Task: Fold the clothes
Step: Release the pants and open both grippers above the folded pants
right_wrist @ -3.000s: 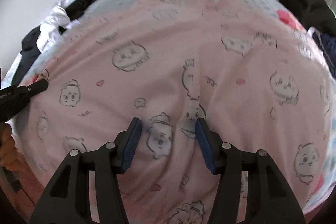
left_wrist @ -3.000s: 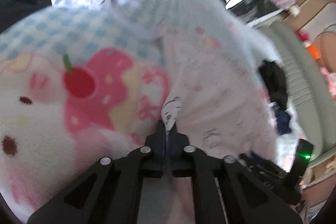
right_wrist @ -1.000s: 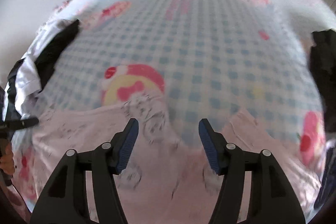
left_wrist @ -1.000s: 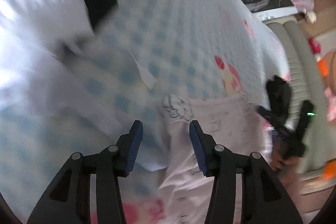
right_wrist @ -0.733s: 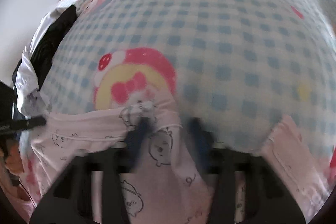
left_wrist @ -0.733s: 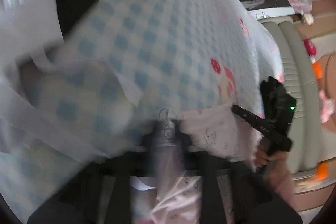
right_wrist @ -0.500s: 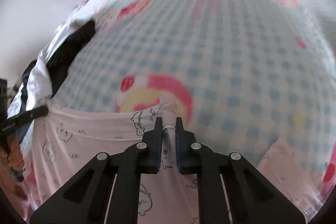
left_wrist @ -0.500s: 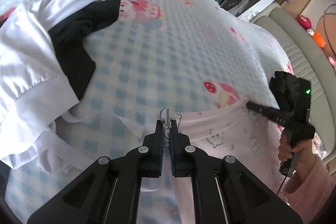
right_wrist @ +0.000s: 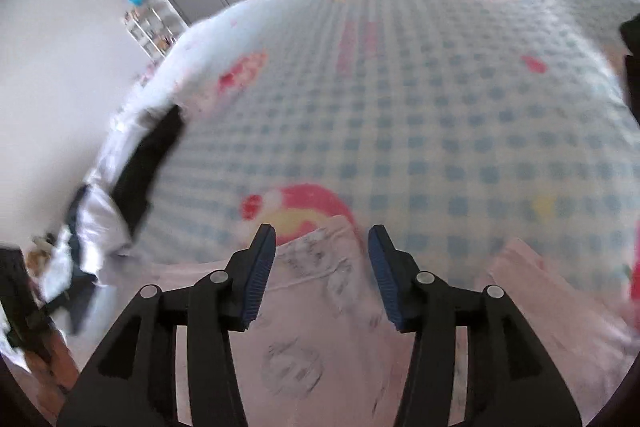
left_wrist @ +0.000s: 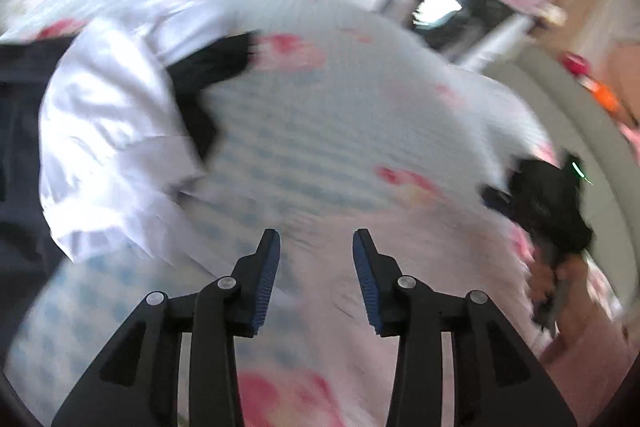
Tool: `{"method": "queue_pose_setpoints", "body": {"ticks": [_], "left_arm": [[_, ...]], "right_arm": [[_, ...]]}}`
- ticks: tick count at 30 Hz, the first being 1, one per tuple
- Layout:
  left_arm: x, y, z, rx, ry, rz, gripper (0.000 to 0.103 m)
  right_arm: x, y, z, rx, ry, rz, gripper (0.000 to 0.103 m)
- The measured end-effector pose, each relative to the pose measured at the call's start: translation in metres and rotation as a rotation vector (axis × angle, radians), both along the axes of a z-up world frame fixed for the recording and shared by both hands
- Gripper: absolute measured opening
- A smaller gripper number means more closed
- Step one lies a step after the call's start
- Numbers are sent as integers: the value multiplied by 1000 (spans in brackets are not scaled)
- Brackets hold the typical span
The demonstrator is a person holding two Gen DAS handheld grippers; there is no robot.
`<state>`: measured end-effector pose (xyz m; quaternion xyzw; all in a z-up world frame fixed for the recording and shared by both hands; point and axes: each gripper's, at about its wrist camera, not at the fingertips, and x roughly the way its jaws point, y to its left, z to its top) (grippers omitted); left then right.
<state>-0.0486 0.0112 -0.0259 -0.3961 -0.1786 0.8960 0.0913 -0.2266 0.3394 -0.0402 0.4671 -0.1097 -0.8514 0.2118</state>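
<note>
— With both jaws spread, where lay the pink pajama garment (right_wrist: 320,339)?
— Under my empty left gripper (left_wrist: 316,267) and right gripper (right_wrist: 322,263), on the checked blanket (right_wrist: 440,115). I judged smoothing should precede regrasping.

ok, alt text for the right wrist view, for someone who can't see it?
The open right gripper hovers over the top edge of a pink printed garment spread on a blue-checked bedspread. White and black clothes are heaped at the bed's left edge.
</note>
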Motion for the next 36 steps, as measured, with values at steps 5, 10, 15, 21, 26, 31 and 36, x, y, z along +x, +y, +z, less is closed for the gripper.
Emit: {"method": "queue_pose_setpoints", "body": {"ticks": [5, 10, 15, 21, 26, 31, 36], "left_arm": [[52, 87, -15, -45, -49, -135, 39], [82, 173, -49, -102, -135, -202, 39], [98, 230, -53, -118, -138, -309, 40], [115, 261, -43, -28, -95, -325, 38], [111, 284, -62, 38, -159, -326, 38], [121, 283, -69, 91, -183, -306, 38], [137, 277, -62, 136, -133, -297, 38]], "right_arm": [[109, 29, 41, 73, 40, 60, 50], [221, 66, 7, 207, -22, -31, 50], [293, 114, -13, 216, 0, -138, 50], [323, 159, -12, 181, -13, -218, 50], [335, 220, -14, 140, -62, -272, 50], [340, 234, -46, -56, -139, -283, 50], [344, 224, -57, -225, -152, -239, 51]]}}
